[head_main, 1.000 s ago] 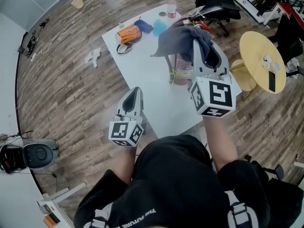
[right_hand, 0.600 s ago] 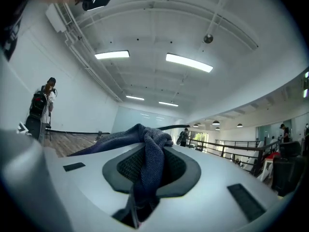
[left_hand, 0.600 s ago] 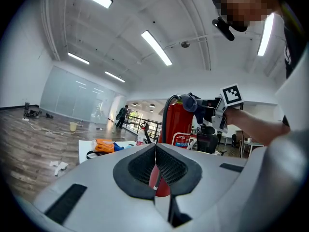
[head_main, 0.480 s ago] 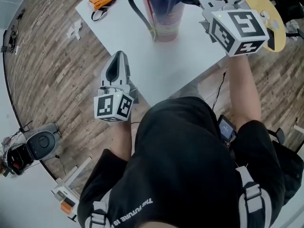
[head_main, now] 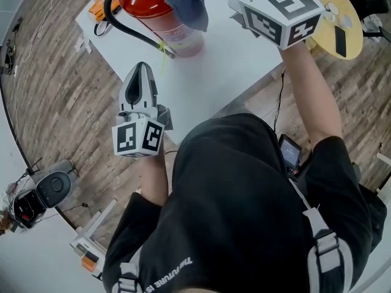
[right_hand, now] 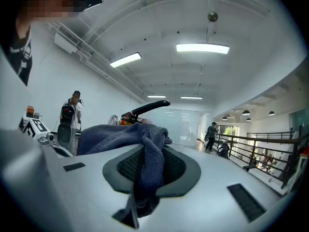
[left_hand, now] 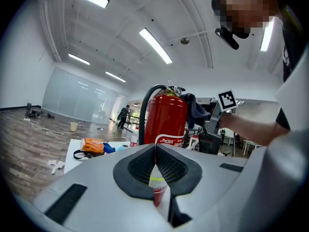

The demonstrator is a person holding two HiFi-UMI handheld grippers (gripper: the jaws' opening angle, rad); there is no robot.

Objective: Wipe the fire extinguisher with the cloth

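Some bare table (head_main: 226, 72) separates the left hand-held gripper (head_main: 142, 67) from the fire extinguisher (head_main: 156, 14).

The person wears a black short-sleeved T-shirt (head_main: 238, 206) with slanted white lettering (head_main: 172, 267) on the front and grey-white shoulder straps (head_main: 322, 244) with buckles. The left gripper (head_main: 142, 72) and right gripper (right_hand: 145, 151) have smooth pale grey shells and black mesh-textured pads on the fingers (left_hand: 135, 168). Each carries a white cube (head_main: 281, 11) printed with black square markers.
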